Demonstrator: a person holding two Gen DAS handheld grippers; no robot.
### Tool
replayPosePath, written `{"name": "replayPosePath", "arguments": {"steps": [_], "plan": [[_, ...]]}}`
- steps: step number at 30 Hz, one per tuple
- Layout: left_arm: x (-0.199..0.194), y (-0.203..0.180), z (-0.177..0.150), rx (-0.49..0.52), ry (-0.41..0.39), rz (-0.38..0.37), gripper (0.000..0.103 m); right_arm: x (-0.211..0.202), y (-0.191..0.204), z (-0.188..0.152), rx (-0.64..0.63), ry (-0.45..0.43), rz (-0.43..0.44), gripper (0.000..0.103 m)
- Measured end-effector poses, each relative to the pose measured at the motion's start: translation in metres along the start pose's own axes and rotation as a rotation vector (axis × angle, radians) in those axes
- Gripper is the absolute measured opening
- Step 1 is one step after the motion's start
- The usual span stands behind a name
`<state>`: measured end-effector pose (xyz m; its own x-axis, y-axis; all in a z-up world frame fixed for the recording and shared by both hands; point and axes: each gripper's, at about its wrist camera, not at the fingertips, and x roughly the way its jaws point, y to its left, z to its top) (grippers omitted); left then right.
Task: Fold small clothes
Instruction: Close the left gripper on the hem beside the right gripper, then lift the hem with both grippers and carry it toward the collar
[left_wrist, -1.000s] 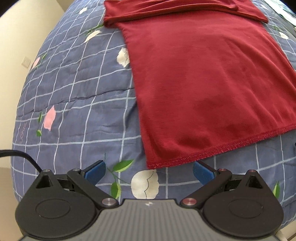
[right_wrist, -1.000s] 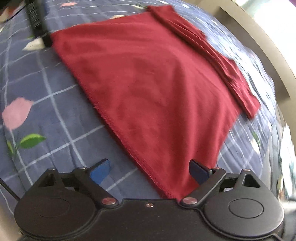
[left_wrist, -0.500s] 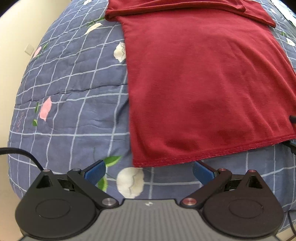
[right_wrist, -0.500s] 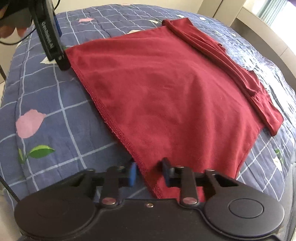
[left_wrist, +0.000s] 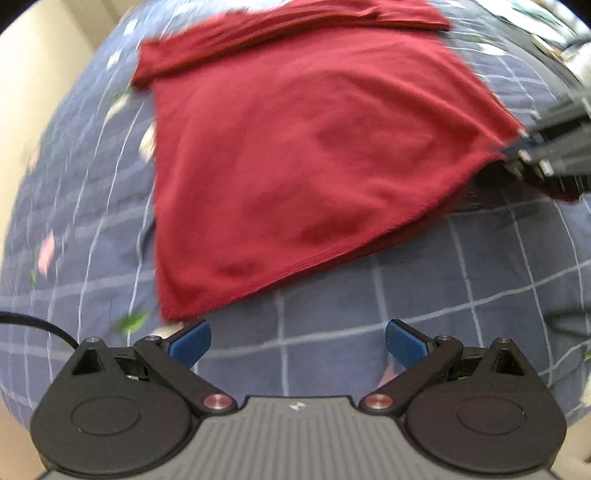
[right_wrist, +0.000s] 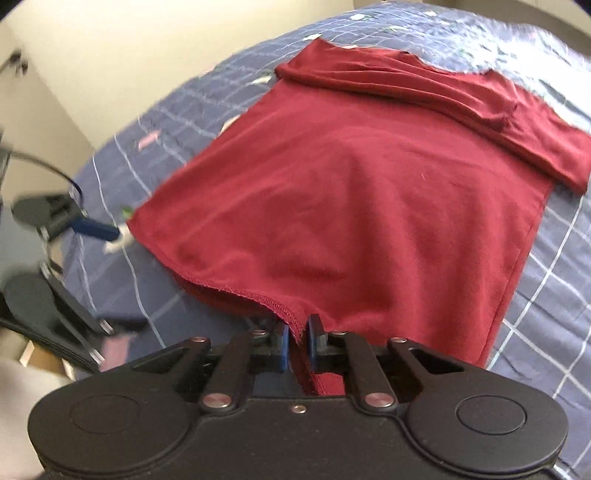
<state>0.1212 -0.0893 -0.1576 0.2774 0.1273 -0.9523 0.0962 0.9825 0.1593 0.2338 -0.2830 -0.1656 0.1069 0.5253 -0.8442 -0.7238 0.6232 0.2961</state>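
A big bed (left_wrist: 406, 280) fills both views. It has a blue cover with white lines and little flowers on it.

A red shirt (left_wrist: 295, 155) lies on the bed, in the middle and top of both views. Its top part is folded over into a thick band across the top of the left view. In the right view that band runs from the top middle down to the right edge. Most of the shirt lies flat. One bottom corner is lifted off the bed, and a dark shadow sits under it at the right of the left view.

The right tongs (right_wrist: 296, 338) are at the bottom middle of the right view. They have just been closing, and now they are pressed together on the shirt's hem, pinching that lifted corner. In the left view they show as a dark blur at the right edge, touching the shirt's corner.

The left tongs (left_wrist: 297, 341) are at the bottom of the left view. They are spread wide, with only the blue cover between the blue tips. The shirt's other bottom corner lies just above the left tip. In the right view these tongs show blurred at the left edge, near the shirt.
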Motion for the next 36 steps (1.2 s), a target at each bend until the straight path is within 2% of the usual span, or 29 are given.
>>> {"name": "replayPosePath", "arguments": {"steps": [8, 14, 16, 19, 23, 25, 27, 30, 32, 33, 34, 36], "plan": [[0.017, -0.038, 0.03, 0.128, -0.157, 0.182, 0.101, -0.011, -0.016, 0.01, 0.033, -0.021, 0.076, 0.01], [0.03, -0.047, 0.045, 0.201, -0.216, 0.224, 0.098, -0.02, -0.024, 0.013, 0.052, -0.043, 0.106, 0.01], [0.03, -0.048, 0.045, 0.196, -0.216, 0.212, 0.09, -0.023, -0.027, 0.013, 0.058, -0.045, 0.111, 0.01], [0.03, -0.048, 0.041, 0.154, -0.211, 0.197, 0.085, -0.028, -0.028, 0.012, 0.072, -0.046, 0.116, 0.01], [0.027, -0.048, 0.034, 0.159, -0.217, 0.239, 0.078, -0.038, -0.028, 0.015, 0.095, -0.067, 0.117, 0.01], [0.025, -0.046, 0.031, 0.163, -0.22, 0.257, 0.067, -0.043, -0.027, 0.017, 0.103, -0.078, 0.117, 0.01], [0.025, -0.046, 0.028, 0.182, -0.226, 0.276, 0.062, -0.047, -0.026, 0.02, 0.111, -0.087, 0.116, 0.01], [0.026, -0.046, 0.023, 0.236, -0.239, 0.309, 0.06, -0.05, -0.023, 0.023, 0.118, -0.093, 0.107, 0.01], [0.028, -0.047, 0.02, 0.273, -0.251, 0.319, 0.054, -0.051, -0.022, 0.024, 0.124, -0.093, 0.096, 0.01], [0.029, -0.046, 0.018, 0.292, -0.256, 0.322, 0.042, -0.051, -0.021, 0.024, 0.131, -0.092, 0.094, 0.01], [0.031, -0.046, 0.016, 0.309, -0.256, 0.328, 0.024, -0.051, -0.02, 0.024, 0.136, -0.09, 0.093, 0.01], [0.034, -0.042, 0.014, 0.333, -0.254, 0.334, 0.008, -0.051, -0.017, 0.024, 0.13, -0.08, 0.085, 0.01]]}}
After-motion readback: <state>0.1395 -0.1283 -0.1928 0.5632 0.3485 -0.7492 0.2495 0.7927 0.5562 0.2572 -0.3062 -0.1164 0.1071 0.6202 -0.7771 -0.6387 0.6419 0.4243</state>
